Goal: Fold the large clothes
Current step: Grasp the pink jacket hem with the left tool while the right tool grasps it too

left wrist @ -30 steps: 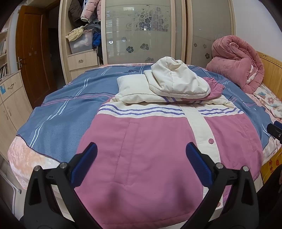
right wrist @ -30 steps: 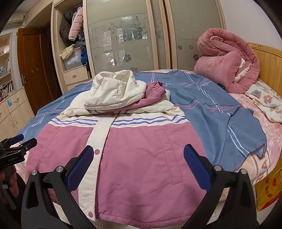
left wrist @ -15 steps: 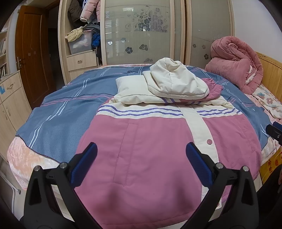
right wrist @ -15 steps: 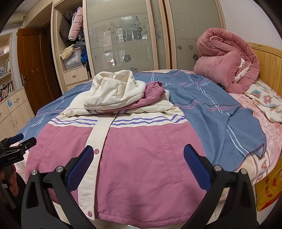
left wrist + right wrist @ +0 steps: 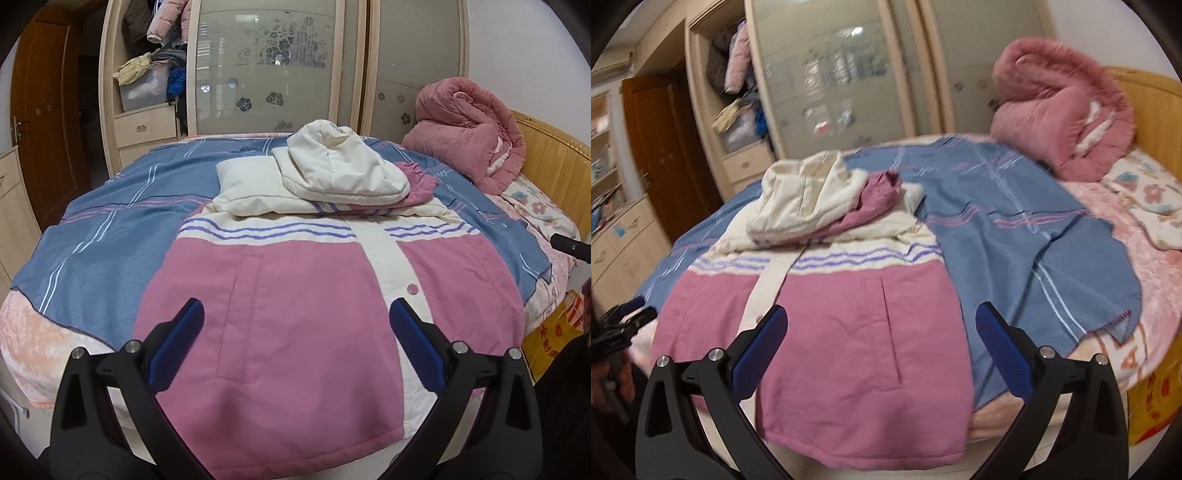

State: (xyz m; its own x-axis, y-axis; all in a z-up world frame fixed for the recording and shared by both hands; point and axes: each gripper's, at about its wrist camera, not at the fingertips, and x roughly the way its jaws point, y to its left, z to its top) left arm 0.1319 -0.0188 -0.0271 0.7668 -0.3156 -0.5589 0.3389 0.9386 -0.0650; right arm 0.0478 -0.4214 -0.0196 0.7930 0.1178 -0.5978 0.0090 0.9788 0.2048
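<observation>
— Bed (image 5: 88, 266) under blue blanket; your pink jacket (image 5: 295, 314) lies flat on it, rolled quilt (image 5: 469, 129) well behind.

— Both grippers, left (image 5: 295, 332) and right (image 5: 881, 334), gape empty; only the right view shows yellow box (image 5: 1156, 402).

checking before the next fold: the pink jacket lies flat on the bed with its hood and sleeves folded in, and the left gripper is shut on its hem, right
Not quite. The left gripper is open, its jaws spread wide above the hem and holding nothing, as the left wrist view shows. The rest stands: the jacket lies flat on the bed with hood and sleeves folded in.
</observation>
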